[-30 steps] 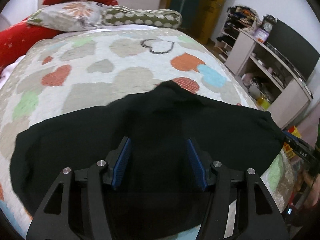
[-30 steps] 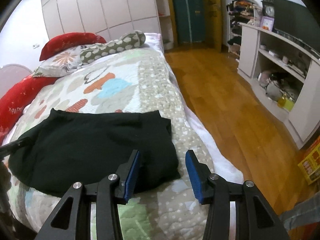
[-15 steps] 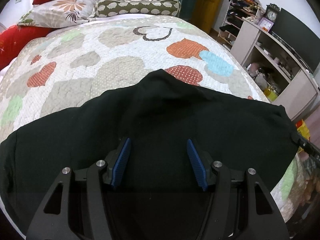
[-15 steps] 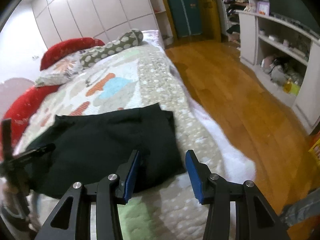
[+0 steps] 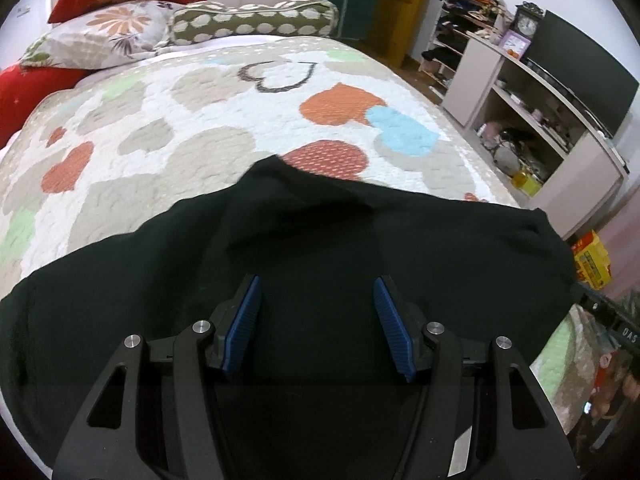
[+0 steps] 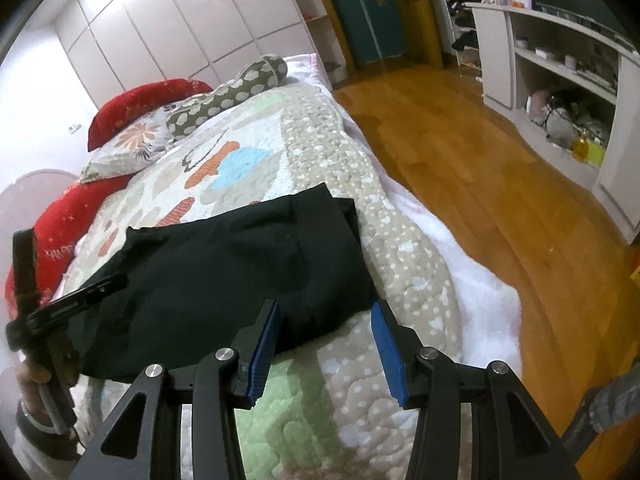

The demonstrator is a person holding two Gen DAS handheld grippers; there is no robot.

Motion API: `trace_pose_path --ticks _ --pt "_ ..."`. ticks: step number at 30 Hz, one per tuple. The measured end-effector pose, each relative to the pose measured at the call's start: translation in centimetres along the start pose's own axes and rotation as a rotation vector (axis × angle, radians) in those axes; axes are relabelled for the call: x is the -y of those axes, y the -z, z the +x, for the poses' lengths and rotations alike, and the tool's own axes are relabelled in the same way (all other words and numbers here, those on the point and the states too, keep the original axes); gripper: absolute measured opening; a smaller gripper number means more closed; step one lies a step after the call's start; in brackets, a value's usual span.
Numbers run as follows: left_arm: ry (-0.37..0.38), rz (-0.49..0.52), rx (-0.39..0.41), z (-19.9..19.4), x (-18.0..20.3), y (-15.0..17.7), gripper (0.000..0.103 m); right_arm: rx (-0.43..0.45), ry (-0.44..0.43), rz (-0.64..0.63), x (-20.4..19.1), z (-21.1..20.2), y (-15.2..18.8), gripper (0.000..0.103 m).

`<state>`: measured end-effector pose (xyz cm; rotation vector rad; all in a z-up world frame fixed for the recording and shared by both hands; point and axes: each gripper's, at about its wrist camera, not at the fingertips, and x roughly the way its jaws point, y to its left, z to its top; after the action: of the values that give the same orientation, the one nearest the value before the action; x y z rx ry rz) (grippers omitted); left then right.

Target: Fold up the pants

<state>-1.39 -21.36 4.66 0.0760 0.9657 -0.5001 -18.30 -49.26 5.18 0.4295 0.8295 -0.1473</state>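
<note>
Black pants (image 5: 320,248) lie folded across the near end of a heart-patterned quilt (image 5: 224,120); they also show in the right wrist view (image 6: 224,272). My left gripper (image 5: 318,324) is open and empty, just above the pants' near middle. My right gripper (image 6: 326,344) is open and empty, over the quilt at the pants' near right corner. The left gripper's body (image 6: 60,312) shows at the pants' left end in the right wrist view.
Red, floral and dotted pillows (image 5: 120,24) lie at the bed's head. A white shelf unit with a dark TV (image 5: 560,92) stands to the right across a wooden floor (image 6: 460,152). White wardrobes (image 6: 180,32) line the far wall.
The left gripper moved in over the pants, then drew back slightly; a ridge rose in the pants' far edge. The right gripper tilted and shifted nearer the pants' right corner.
</note>
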Motion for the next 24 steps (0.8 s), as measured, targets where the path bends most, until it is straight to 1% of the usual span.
trace_pose_path --ticks 5,8,10,11,15,16,18,24 --pt "0.053 0.014 -0.046 0.9 1.6 -0.8 0.058 -0.017 -0.02 0.004 -0.2 0.2 0.2 0.046" --pt "0.121 0.033 -0.068 1.0 2.7 -1.4 0.059 -0.017 -0.029 0.003 -0.4 0.1 0.5 0.046" --pt "0.157 0.048 -0.075 1.2 3.7 -1.8 0.069 -0.018 -0.036 0.008 -0.3 0.1 0.7 0.047" --pt "0.165 0.056 -0.073 1.3 4.2 -2.1 0.072 -0.021 -0.038 0.011 -0.2 0.2 0.8 0.048" --pt "0.23 0.099 -0.073 1.9 6.5 -3.7 0.072 -0.025 -0.049 0.022 0.2 0.3 0.9 0.049" --pt "0.263 0.118 -0.084 2.3 7.4 -4.2 0.072 -0.023 -0.053 0.021 0.3 0.3 0.9 0.049" --pt "0.294 0.158 -0.111 3.1 9.0 -4.9 0.072 -0.02 -0.07 0.034 0.5 0.4 0.9 0.053" --pt "0.335 0.303 -0.156 5.9 15.1 -5.9 0.072 -0.007 -0.106 0.058 1.0 1.1 1.0 0.062"
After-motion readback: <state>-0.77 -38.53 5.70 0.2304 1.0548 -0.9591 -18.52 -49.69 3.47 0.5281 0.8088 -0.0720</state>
